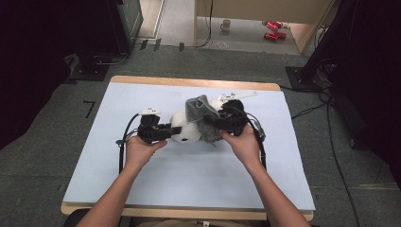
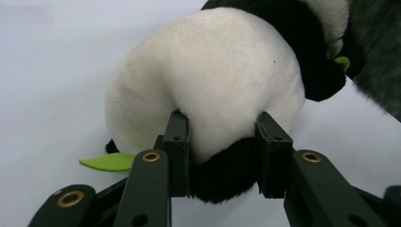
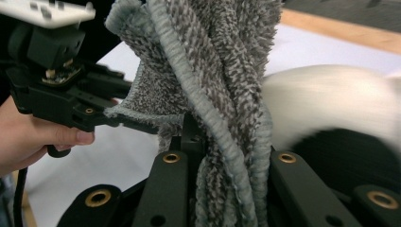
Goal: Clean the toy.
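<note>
Forearms reach in from the near edge of the desk (image 1: 142, 189). On the left, the left tongs (image 2: 222, 137) pinch the black-and-white plush panda (image 2: 208, 80) at its rump, pads sunk into the fur; it looks light, soft and springy, so a deep bite on the body should hold better than fur alone. Just right of them, the right tongs (image 3: 227, 156) are clamped on a bunched grey towel (image 3: 213, 71), limp and fuzzy, draped against the panda. Bare desk lies around both tongs; the far edge is nearest.
</note>
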Demonstrator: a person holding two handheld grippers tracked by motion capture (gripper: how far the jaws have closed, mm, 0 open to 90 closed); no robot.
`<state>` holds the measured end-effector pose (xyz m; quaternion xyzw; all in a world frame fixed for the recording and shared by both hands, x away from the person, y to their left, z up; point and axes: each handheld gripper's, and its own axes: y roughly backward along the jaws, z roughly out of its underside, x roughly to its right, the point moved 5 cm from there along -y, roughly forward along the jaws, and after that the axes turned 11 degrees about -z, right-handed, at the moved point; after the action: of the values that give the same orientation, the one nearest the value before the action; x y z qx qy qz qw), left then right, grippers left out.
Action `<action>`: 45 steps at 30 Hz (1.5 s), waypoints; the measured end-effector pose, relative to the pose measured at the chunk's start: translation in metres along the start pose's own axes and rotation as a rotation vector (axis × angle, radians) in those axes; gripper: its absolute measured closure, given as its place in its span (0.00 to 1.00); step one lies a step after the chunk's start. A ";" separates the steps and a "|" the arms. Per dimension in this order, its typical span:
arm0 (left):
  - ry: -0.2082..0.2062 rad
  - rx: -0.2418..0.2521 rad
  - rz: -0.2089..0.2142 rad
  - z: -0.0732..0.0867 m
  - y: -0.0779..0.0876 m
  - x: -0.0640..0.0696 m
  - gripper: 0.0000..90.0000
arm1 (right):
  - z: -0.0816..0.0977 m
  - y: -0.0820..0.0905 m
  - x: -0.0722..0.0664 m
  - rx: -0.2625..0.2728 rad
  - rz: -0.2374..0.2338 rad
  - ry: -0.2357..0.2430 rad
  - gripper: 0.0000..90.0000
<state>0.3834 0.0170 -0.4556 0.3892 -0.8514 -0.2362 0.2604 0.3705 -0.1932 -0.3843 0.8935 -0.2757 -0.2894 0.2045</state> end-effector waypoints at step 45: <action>0.000 -0.013 0.016 -0.007 -0.007 0.002 0.74 | 0.049 0.042 0.098 0.048 0.130 -0.205 0.86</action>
<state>0.3900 0.0098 -0.4535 0.3807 -0.8530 -0.2398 0.2645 0.3908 -0.2951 -0.4382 0.8442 -0.3592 -0.3587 0.1722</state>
